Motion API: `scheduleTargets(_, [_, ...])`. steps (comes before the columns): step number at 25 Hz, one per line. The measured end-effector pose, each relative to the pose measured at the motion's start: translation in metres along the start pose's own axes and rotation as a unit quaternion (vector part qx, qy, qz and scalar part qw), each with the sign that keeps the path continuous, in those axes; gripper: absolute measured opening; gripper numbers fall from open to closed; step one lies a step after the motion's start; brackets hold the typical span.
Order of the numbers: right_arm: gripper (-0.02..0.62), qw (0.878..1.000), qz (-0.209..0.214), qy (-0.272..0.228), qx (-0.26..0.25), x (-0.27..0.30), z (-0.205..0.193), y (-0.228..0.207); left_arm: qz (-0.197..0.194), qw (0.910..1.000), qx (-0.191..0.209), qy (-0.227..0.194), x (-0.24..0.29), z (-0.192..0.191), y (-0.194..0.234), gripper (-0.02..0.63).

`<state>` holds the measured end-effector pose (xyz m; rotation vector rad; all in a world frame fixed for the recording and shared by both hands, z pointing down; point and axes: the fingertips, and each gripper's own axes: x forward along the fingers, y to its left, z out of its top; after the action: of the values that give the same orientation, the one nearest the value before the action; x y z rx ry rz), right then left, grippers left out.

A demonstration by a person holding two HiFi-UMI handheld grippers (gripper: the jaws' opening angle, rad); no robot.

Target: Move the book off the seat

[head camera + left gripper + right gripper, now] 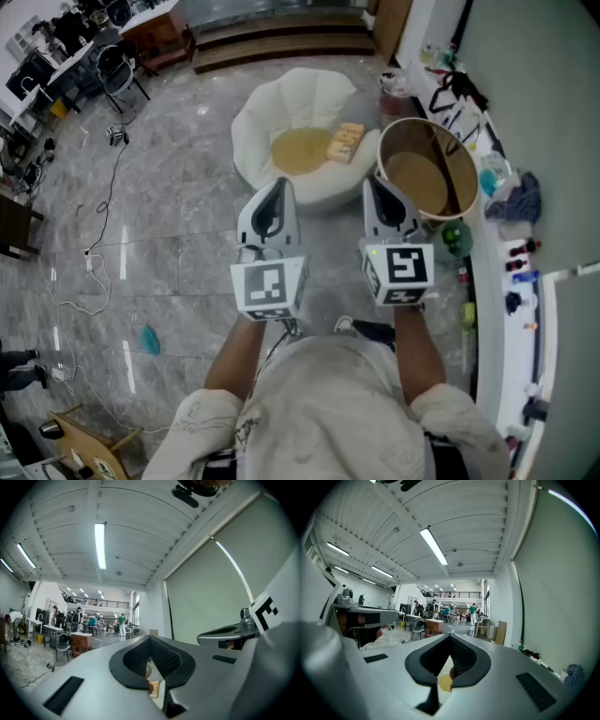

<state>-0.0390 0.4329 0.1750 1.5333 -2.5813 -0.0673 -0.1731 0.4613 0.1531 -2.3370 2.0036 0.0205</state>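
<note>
Both my claws were squeezed fully shut with nothing in them. I had the left gripper (277,190) and right gripper (377,190) level, side by side, on the near side of the seat (281,94), probably just lining up the approach. The book (347,142) lay flat at the right edge of the yellow cushion (298,150), long axis running near-to-far, far end tipped slightly right.
</note>
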Motion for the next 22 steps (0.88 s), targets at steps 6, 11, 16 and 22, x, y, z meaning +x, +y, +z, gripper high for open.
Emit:
scheduleTargets(6, [-0.005, 1.000, -0.006, -0.001, 0.002, -0.003, -0.004, -0.013, -0.008, 1.0000, -0.003, 0.004, 0.007, -0.003, -0.018, 0.002])
scheduleTargets(11, [-0.005, 1.000, -0.007, -0.003, 0.011, -0.009, -0.006, -0.035, -0.013, 0.9999, -0.001, 0.008, 0.015, -0.002, -0.042, 0.002])
scheduleTargets(16, [-0.003, 1.000, -0.008, -0.011, 0.018, -0.013, -0.009, -0.055, -0.014, 0.9999, 0.004, 0.008, 0.023, 0.000, -0.062, 0.002])
scheduleTargets(22, [-0.003, 1.000, -0.009, -0.012, 0.015, -0.022, -0.017, -0.090, -0.010, 0.9998, 0.004, 0.015, 0.038, -0.007, -0.098, 0.002])
